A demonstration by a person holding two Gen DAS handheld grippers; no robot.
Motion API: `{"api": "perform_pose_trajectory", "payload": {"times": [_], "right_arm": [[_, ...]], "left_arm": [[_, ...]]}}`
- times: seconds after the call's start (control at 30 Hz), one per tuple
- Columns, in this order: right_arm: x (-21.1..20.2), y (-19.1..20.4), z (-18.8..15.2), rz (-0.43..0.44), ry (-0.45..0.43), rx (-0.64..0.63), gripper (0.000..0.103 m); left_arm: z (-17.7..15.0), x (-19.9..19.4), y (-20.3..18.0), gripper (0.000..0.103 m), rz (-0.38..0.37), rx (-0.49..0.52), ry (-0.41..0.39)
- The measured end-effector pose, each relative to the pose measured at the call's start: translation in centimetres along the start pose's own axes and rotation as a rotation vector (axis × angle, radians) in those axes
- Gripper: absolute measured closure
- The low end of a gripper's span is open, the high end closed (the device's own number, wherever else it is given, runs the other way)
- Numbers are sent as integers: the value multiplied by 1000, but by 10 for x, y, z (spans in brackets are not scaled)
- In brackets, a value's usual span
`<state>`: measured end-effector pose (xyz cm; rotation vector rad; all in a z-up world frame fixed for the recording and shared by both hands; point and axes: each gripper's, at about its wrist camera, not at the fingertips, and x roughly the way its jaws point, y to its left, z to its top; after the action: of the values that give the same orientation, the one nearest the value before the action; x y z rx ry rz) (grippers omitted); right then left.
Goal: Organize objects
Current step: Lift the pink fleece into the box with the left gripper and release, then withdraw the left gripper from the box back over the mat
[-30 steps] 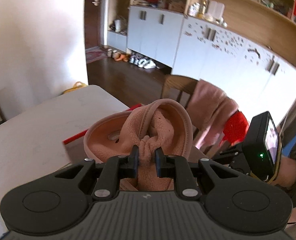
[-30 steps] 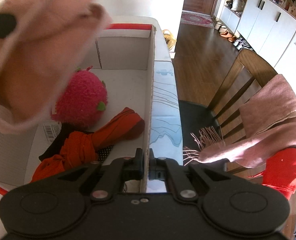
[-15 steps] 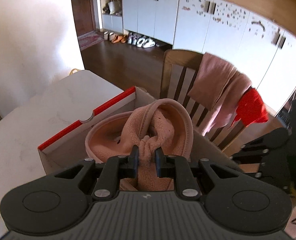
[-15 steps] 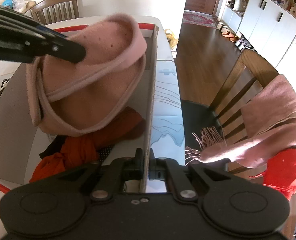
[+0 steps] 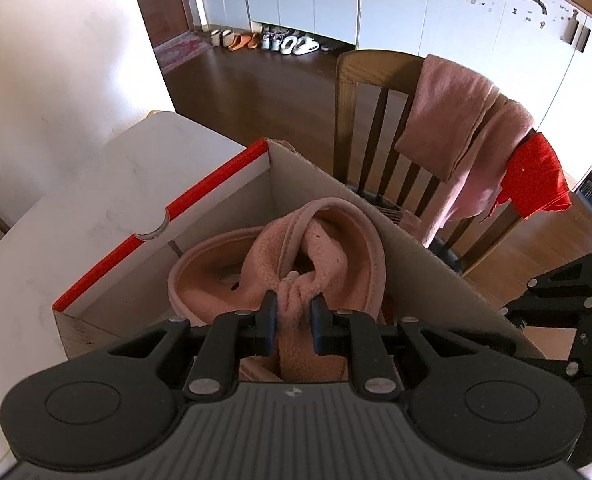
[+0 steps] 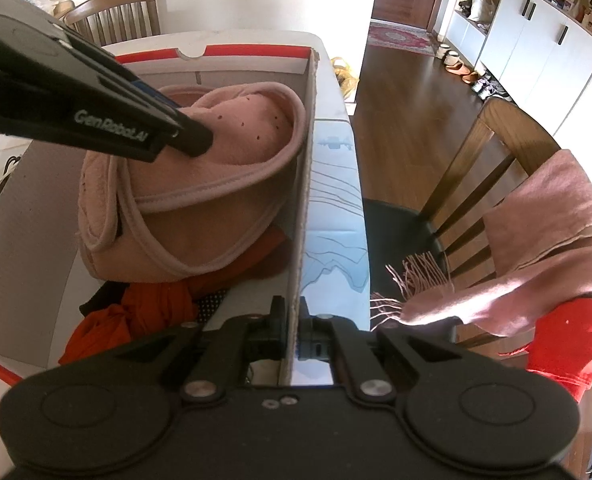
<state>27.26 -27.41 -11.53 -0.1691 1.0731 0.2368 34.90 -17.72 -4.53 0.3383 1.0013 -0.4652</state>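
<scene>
My left gripper is shut on a pink fleece hat, pinching a fold of its cloth. The hat hangs low inside the open cardboard box with the red rim, over orange-red cloth on the box floor. In the right wrist view the left gripper comes in from the upper left. My right gripper is shut on the box's right wall, one finger on each side of the cardboard edge. A pink plush seen earlier is hidden under the hat.
The box stands on a white table. A wooden chair beside the table carries a pink scarf and a red cloth. Another chair stands at the table's far end. Shoes line the white cabinets.
My left gripper has carried the pink hat down and forward into the box, so it now covers the pink plush. The right gripper has stayed on the box wall.
</scene>
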Motion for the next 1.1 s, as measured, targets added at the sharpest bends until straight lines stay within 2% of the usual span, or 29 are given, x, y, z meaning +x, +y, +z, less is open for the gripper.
{"api": "perform_pose_trajectory", "payload": {"times": [0.1, 0.2, 0.27, 0.3, 0.33, 0.8, 1.1], "right_arm": [[0, 0, 1, 3, 2, -2, 100], [-1, -2, 0, 6, 3, -6, 100], [-1, -2, 0, 8, 3, -9, 100], [-1, -2, 0, 10, 3, -10, 100], [-1, -3, 0, 12, 3, -11, 100], [-2, -2, -1, 21, 2, -31, 99], [-2, -1, -3, 21, 2, -59, 98]], "left_arm": [[0, 4, 1, 85, 5, -12, 10], [-1, 5, 2, 76, 11, -25, 14], [0, 6, 3, 61, 12, -35, 10], [-1, 5, 3, 43, 14, -39, 4], [-1, 3, 3, 30, 16, -42, -8], [-17, -27, 11, 28, 22, -133, -73], [-37, -69, 11, 28, 22, -218, -168]]}}
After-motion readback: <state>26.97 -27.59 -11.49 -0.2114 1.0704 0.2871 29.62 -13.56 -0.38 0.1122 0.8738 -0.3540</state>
